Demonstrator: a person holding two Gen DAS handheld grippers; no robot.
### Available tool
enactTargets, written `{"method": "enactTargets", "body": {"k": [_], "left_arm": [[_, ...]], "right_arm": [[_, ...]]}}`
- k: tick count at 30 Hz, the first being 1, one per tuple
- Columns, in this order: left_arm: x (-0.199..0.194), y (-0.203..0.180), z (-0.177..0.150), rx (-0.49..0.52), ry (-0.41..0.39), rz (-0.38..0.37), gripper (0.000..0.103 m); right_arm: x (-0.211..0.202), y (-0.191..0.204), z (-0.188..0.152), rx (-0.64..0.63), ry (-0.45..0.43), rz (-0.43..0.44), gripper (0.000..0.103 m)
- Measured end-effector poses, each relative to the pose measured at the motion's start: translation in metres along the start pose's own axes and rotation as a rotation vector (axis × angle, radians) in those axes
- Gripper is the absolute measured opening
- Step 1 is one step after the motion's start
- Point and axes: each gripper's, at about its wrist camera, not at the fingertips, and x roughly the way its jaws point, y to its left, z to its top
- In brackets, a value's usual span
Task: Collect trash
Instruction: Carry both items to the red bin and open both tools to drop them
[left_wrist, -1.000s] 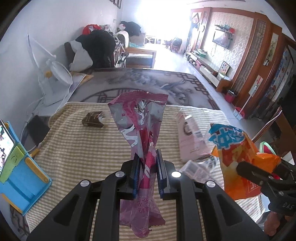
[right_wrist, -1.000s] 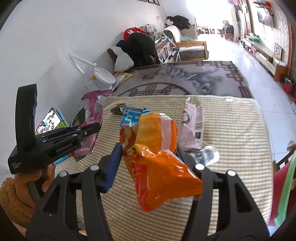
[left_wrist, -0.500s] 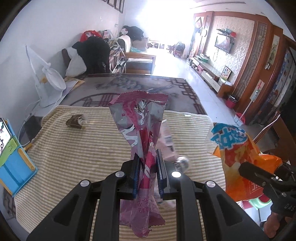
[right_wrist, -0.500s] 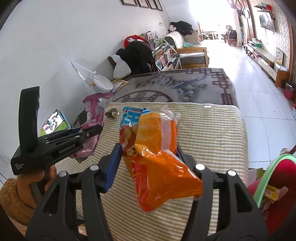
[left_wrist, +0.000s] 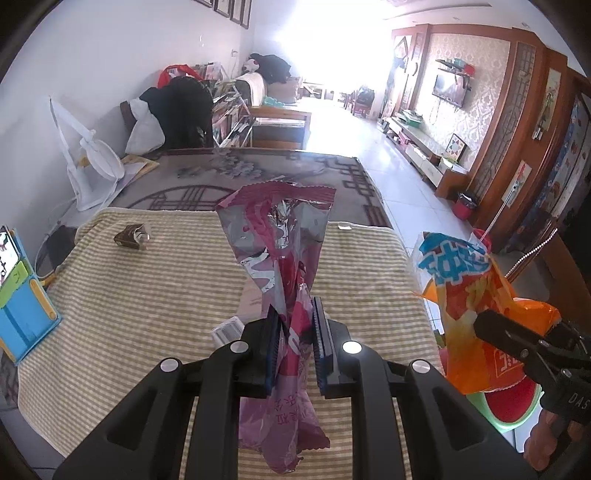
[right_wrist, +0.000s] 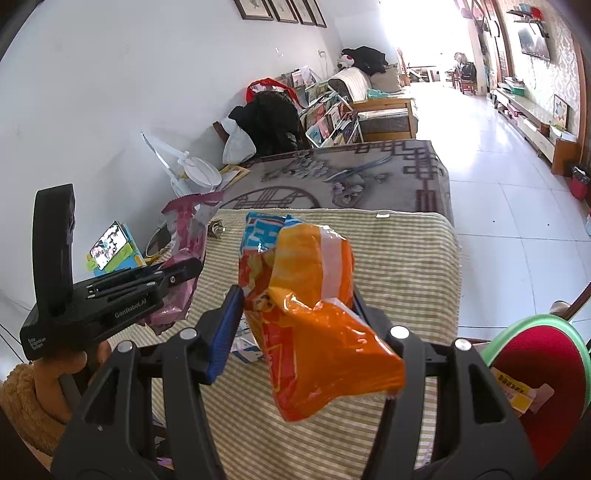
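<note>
The left tongs (left_wrist: 293, 345) grip a pink wrapper (left_wrist: 282, 236); the right tongs (right_wrist: 295, 328) grip an orange snack bag (right_wrist: 314, 314). Neither item is binned yet. A small brown wrapper (left_wrist: 129, 236) remains on the desk (left_wrist: 147, 295) ahead of the left tongs, and a red bin (right_wrist: 535, 373) sits right of the right tongs.

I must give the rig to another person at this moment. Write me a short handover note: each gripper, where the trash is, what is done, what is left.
Left gripper: shut on the pink wrapper, held above the striped tablecloth.
Right gripper: shut on the orange snack bag, also lifted.
Red bin with green rim: at the right, beside the table, some trash already inside.
Done: both pieces picked up.
Left: drop both in the bin, then collect the small brown carton at the far left and the white scraps near the left gripper.
</note>
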Motion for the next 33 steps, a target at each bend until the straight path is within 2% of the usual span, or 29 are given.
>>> {"method": "enactTargets", "body": {"k": [11, 33], "left_arm": [[0.004, -0.035, 0.001, 0.032, 0.011, -0.001, 0.014], [0.013, -0.070, 0.002, 0.077, 0.024, -0.021, 0.015]], "right_arm": [[-0.021, -0.029, -0.007, 0.040, -0.019, -0.004, 0.055], [-0.040, -0.068, -0.010, 0.102, -0.041, -0.029, 0.055]]}}
